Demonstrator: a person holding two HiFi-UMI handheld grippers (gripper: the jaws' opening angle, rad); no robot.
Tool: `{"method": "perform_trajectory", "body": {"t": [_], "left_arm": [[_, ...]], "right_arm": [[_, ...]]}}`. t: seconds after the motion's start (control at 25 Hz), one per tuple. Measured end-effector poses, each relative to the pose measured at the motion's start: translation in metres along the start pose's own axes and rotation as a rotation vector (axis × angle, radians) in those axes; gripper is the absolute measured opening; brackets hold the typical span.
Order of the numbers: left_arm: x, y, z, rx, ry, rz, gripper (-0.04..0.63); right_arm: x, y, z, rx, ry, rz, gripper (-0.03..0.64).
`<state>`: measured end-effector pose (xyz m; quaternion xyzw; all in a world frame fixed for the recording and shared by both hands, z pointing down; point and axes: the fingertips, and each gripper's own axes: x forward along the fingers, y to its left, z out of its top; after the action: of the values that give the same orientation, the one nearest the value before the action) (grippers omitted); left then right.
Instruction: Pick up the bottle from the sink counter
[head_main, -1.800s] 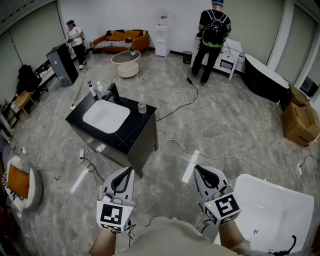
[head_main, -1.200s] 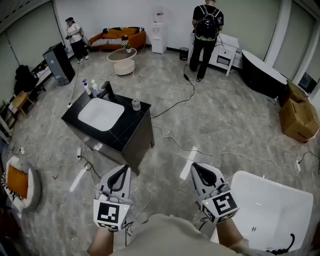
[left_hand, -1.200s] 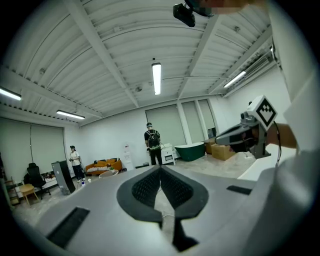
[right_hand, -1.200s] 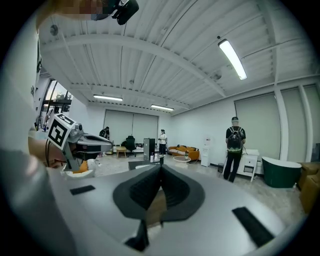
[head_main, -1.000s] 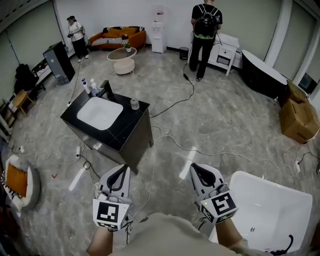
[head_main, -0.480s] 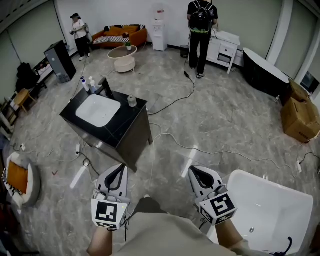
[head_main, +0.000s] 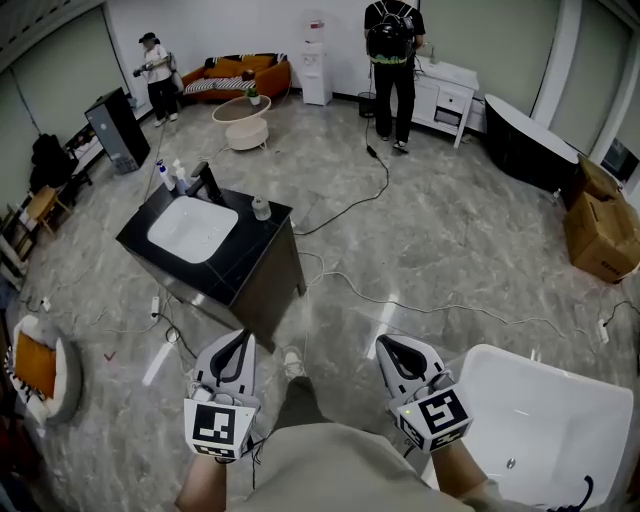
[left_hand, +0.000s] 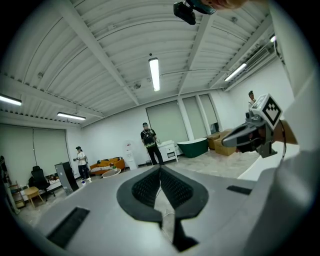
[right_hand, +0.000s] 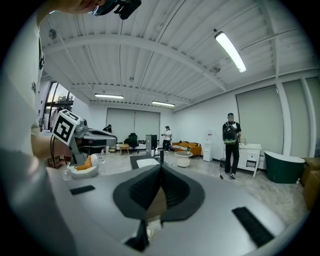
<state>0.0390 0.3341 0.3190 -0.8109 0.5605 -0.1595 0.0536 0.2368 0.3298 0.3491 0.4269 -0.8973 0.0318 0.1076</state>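
While the person is standing on the grey marbled floor (head_main: 450, 230), well short of the sink, the only print to be seen is riding on the tongs: each cube is showing a black-and-white square marker (a pattern, not letters). Labels on the bottles are too small to read from the head view.

The blue-capped bottle (head_main: 161, 176) and the white bottle (head_main: 179, 178) are standing upright, with their long axes vertical and caps pointing up. They are sitting side by side at the far left corner of the black desk (head_main: 250, 265), just left of the black faucet (head_main: 205, 181) and behind the white basin (head_main: 190, 228). Which of the two the task means, I cannot tell. A small clear jar (head_main: 260, 208) is standing apart from them, near the desk's right edge.

The left tongs (head_main: 243, 335) are staying clenched, with their dark pads pressing together and nothing between them (the left gripper view is looking over them into the room). The right tongs (head_main: 385, 342) are clenched and empty in the same way. Both are pointing forward, side by side, low in front of the person and well apart from the desk. A white bathtub (head_main: 560, 420) is lying just to the right of the right tongs.
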Motion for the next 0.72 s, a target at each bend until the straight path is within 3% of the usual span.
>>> {"method": "perform_trajectory", "body": {"t": [0.28, 0.72], "left_arm": [[0.031, 0.020, -0.011, 0.000, 0.002, -0.019, 0.006], [0.108, 0.086, -0.033, -0.025, 0.013, -0.043, 0.006]], "right_arm": [[0.042, -0.007, 0.004, -0.010, 0.005, 0.006, -0.005], [0.142, -0.027, 0.002, -0.009, 0.072, 0.010, -0.005]]}}
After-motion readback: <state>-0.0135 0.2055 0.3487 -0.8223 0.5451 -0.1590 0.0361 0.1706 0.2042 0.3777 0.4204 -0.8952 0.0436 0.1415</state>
